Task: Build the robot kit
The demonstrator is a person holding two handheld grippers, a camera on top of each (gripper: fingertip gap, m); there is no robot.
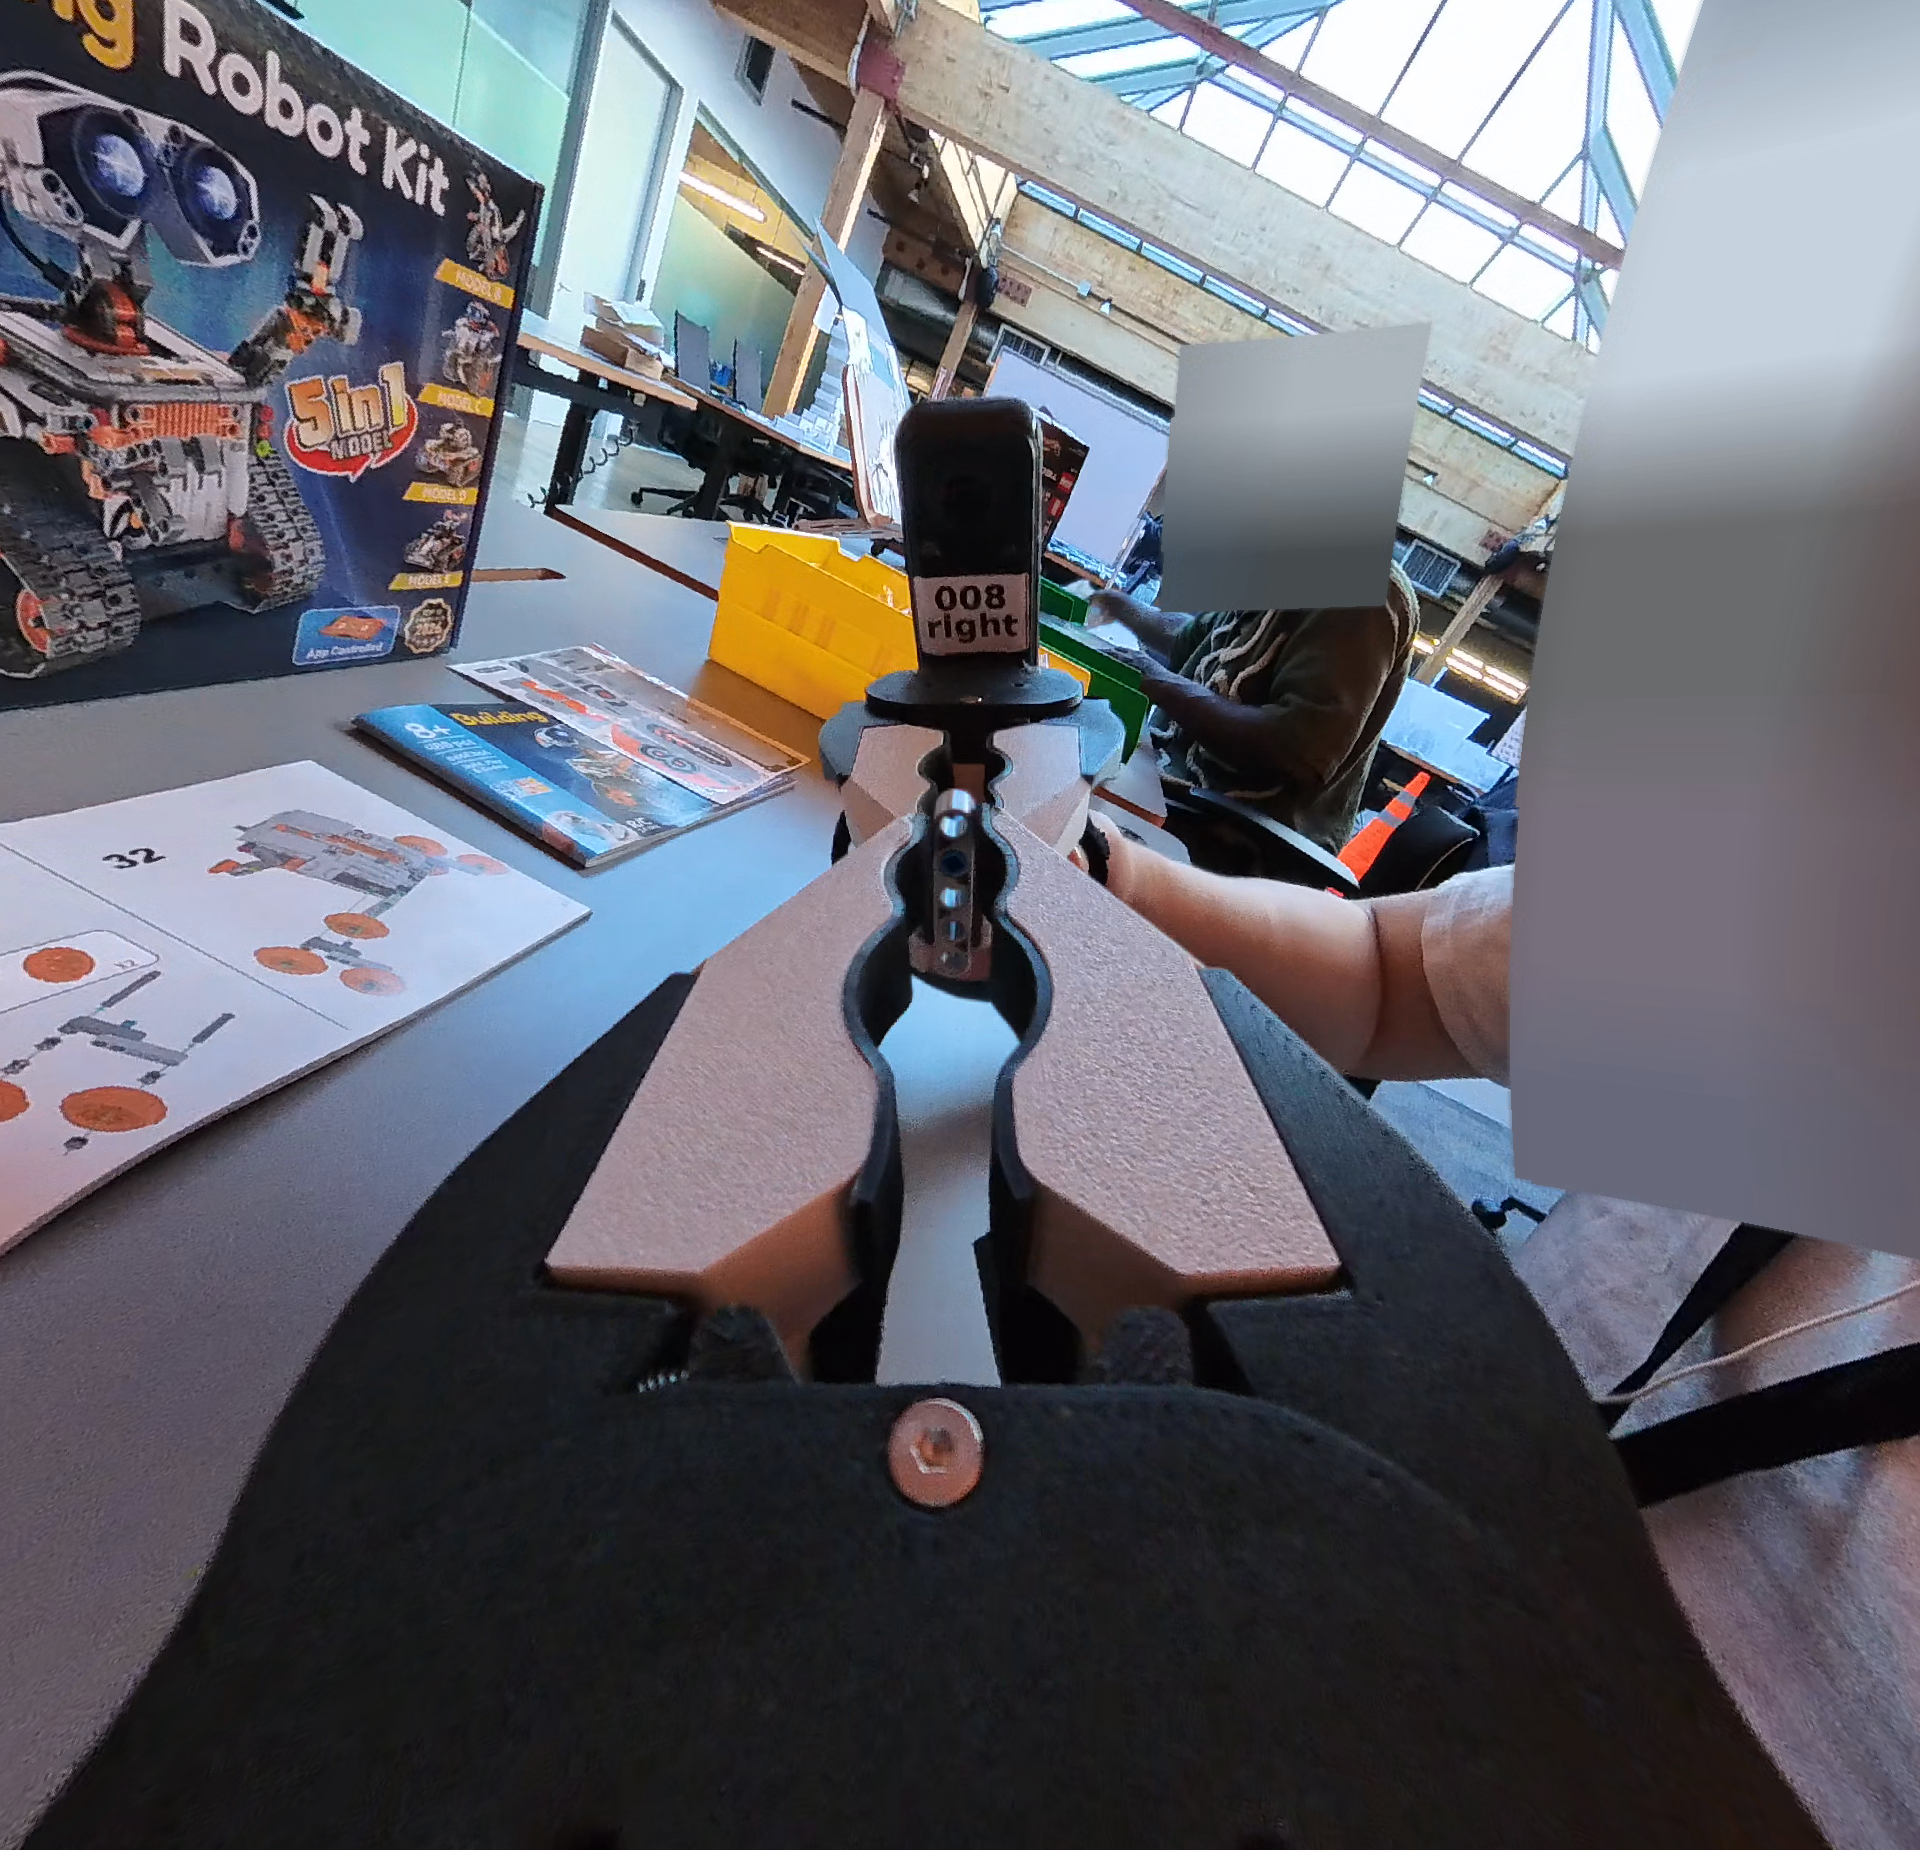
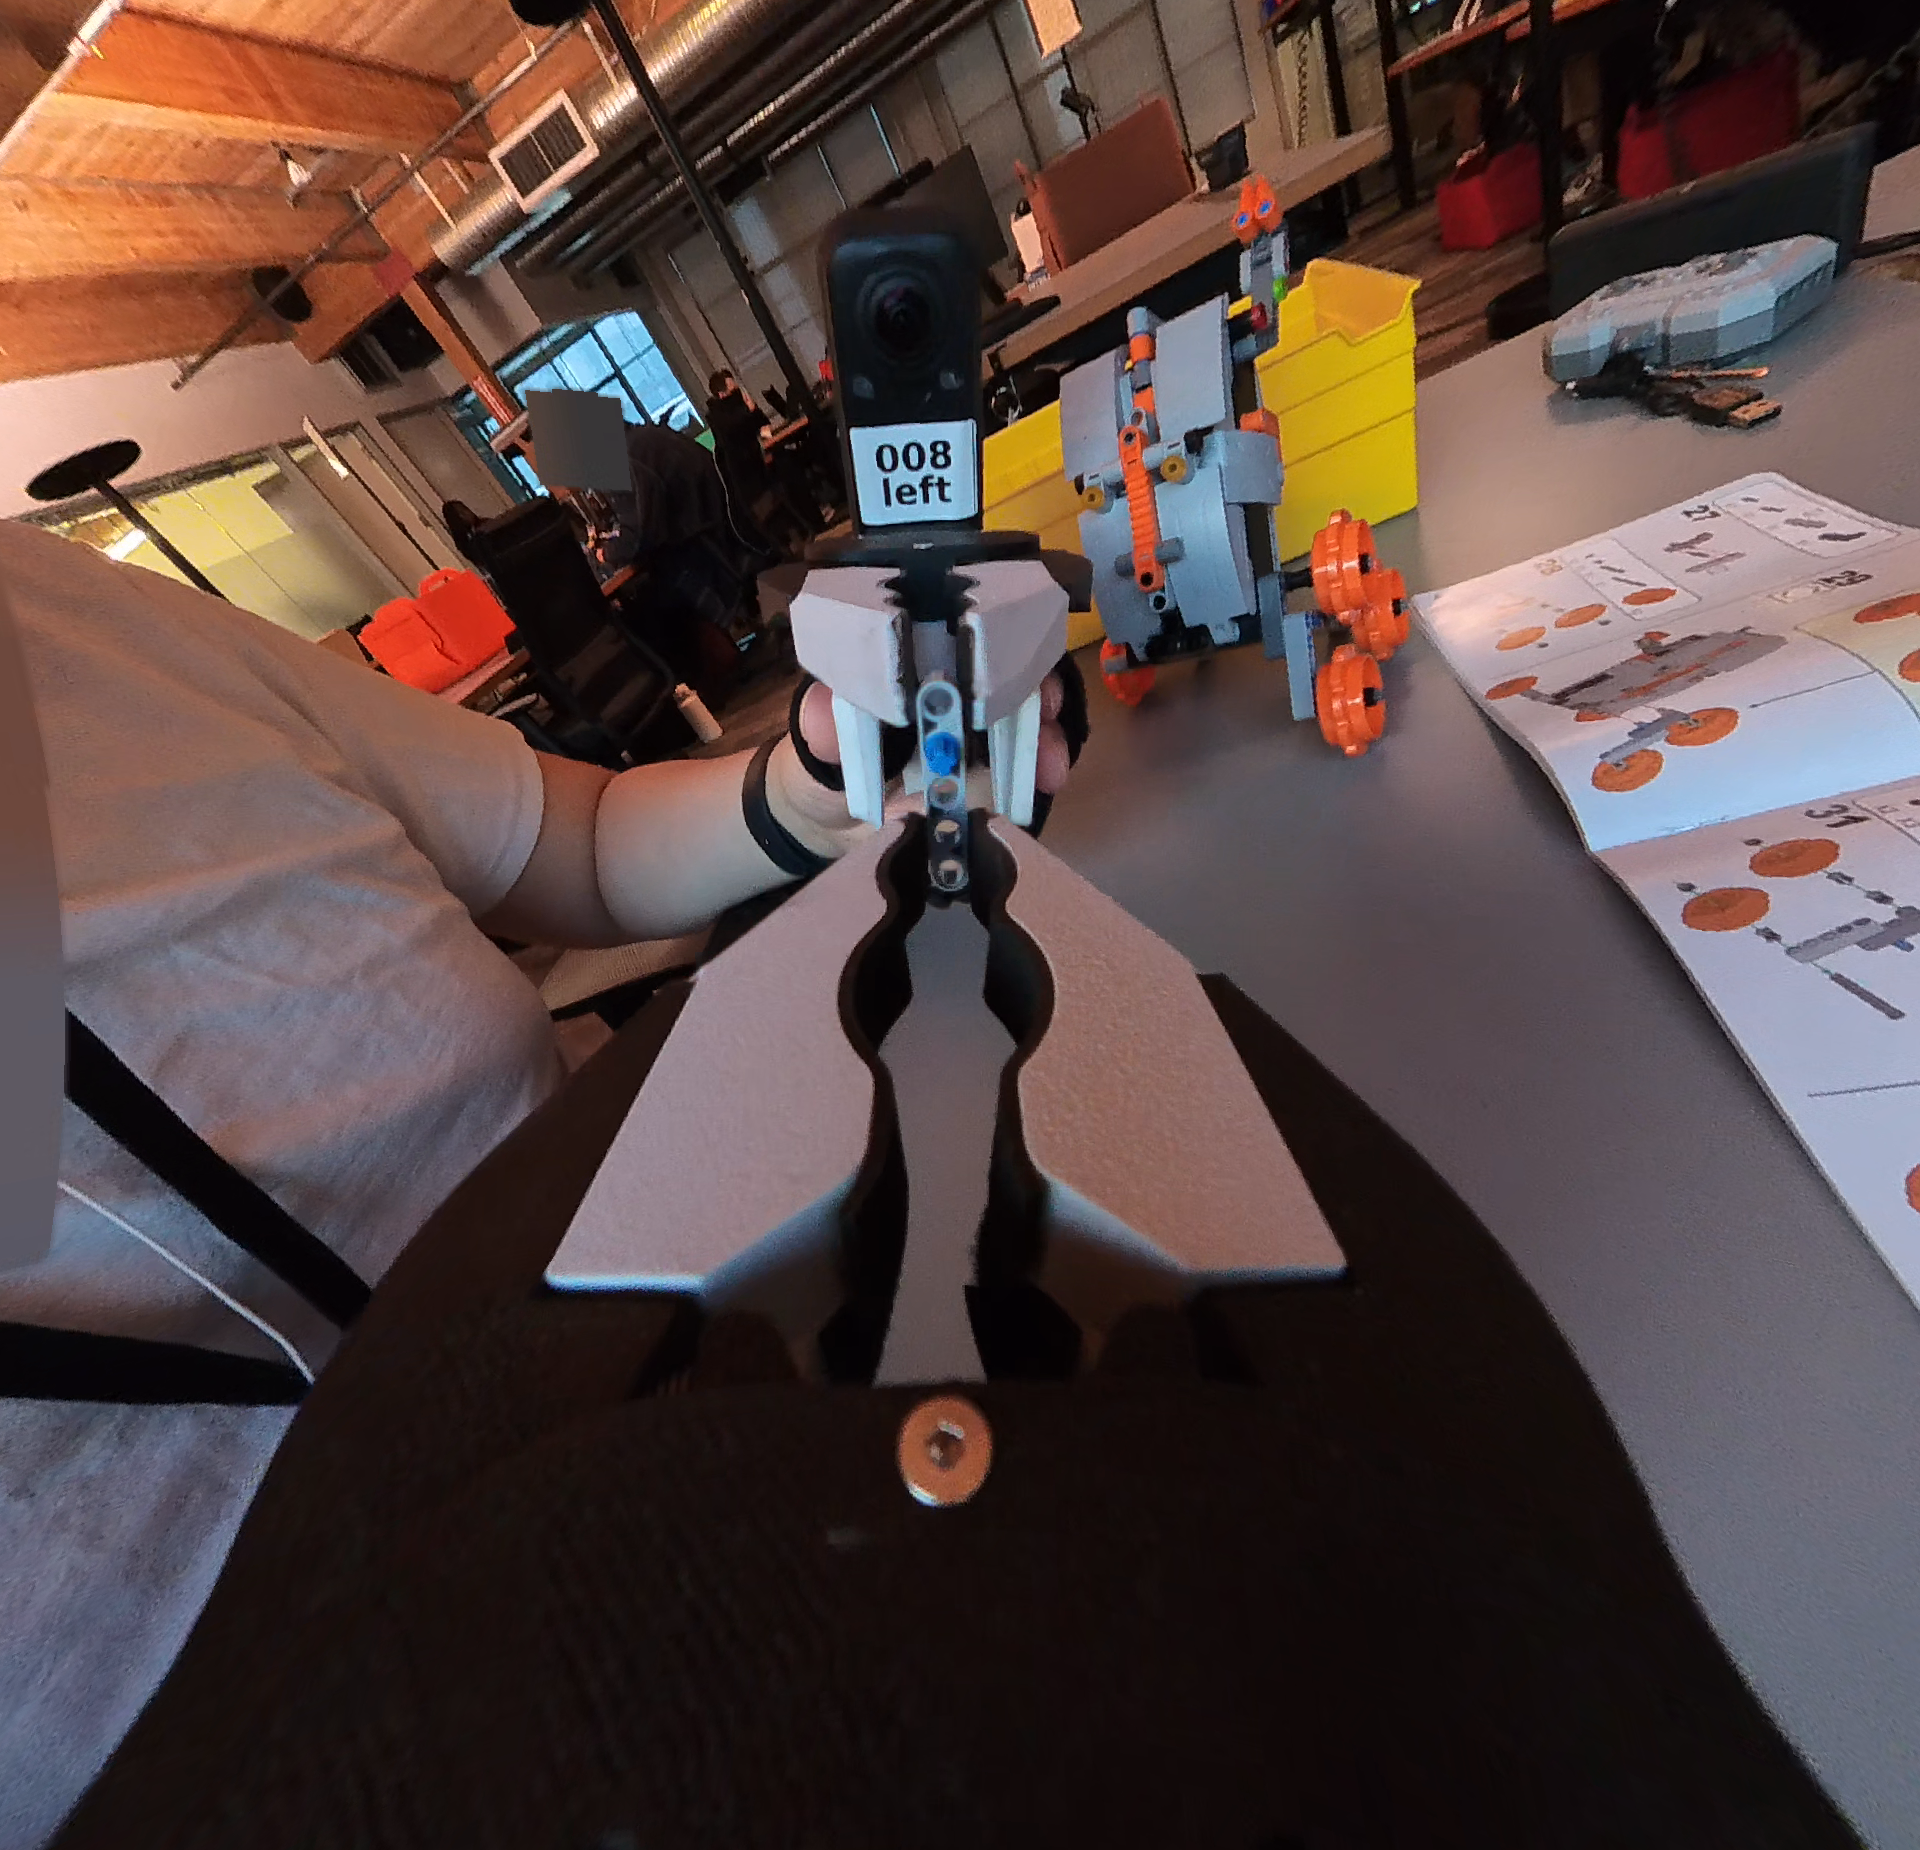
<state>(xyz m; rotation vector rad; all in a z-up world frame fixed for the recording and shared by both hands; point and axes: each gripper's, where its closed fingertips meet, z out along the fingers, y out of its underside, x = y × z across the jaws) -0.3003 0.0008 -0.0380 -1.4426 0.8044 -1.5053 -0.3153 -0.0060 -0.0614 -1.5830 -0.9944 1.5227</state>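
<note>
A short grey beam with a row of holes and a blue pin (image 1: 953,891) is held in the air above the grey table (image 1: 312,1333). My left gripper (image 1: 951,865) is shut on one end of it. My right gripper (image 2: 948,860) is shut on the other end of the same beam (image 2: 943,761). The two grippers face each other tip to tip. The right gripper shows farther off in the left wrist view (image 1: 961,772), and the left gripper shows in the right wrist view (image 2: 943,678). The person's hands and forearms hold them.
A robot kit box (image 1: 208,346) stands at the back left, with instruction sheets (image 1: 208,969) and a booklet (image 1: 582,751) lying before it. A partly built grey and orange model (image 2: 1195,512) stands by a yellow bin (image 2: 1340,398). An open instruction booklet (image 2: 1714,761) lies at the right. Only a small space, under 4 cm, lies between the two pairs of fingers.
</note>
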